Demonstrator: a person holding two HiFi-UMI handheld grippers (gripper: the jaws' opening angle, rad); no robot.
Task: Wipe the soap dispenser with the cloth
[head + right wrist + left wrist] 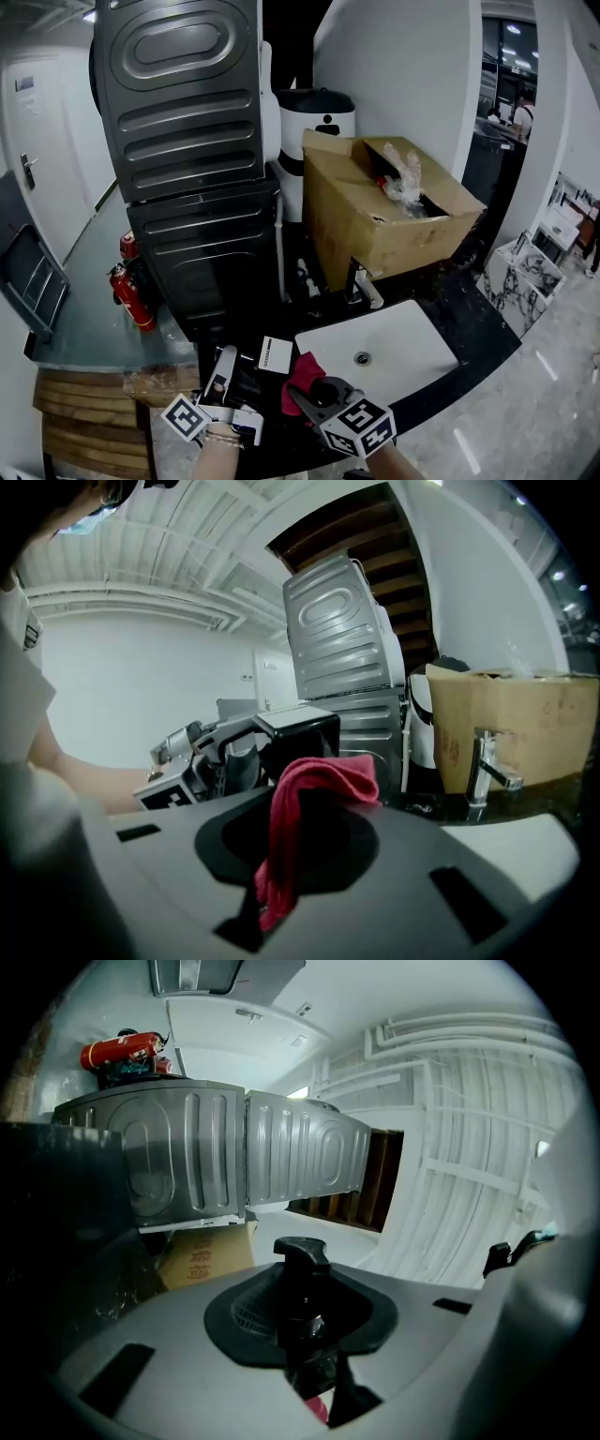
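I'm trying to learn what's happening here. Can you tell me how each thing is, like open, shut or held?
Black pump-top soap dispenser: gripped by the fingers of the left gripper.
Red cloth: bunched up, pinched by the fingers of the right gripper.
Brown cardboard box: flaps open, clear plastic sticking out.
Chrome tap: no water running.

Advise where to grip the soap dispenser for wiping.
Take the dispenser by its boxy body, from the side away from the cloth, below the pump. Flat opposite faces suit the jaws; the thin pump neck would probably twist.
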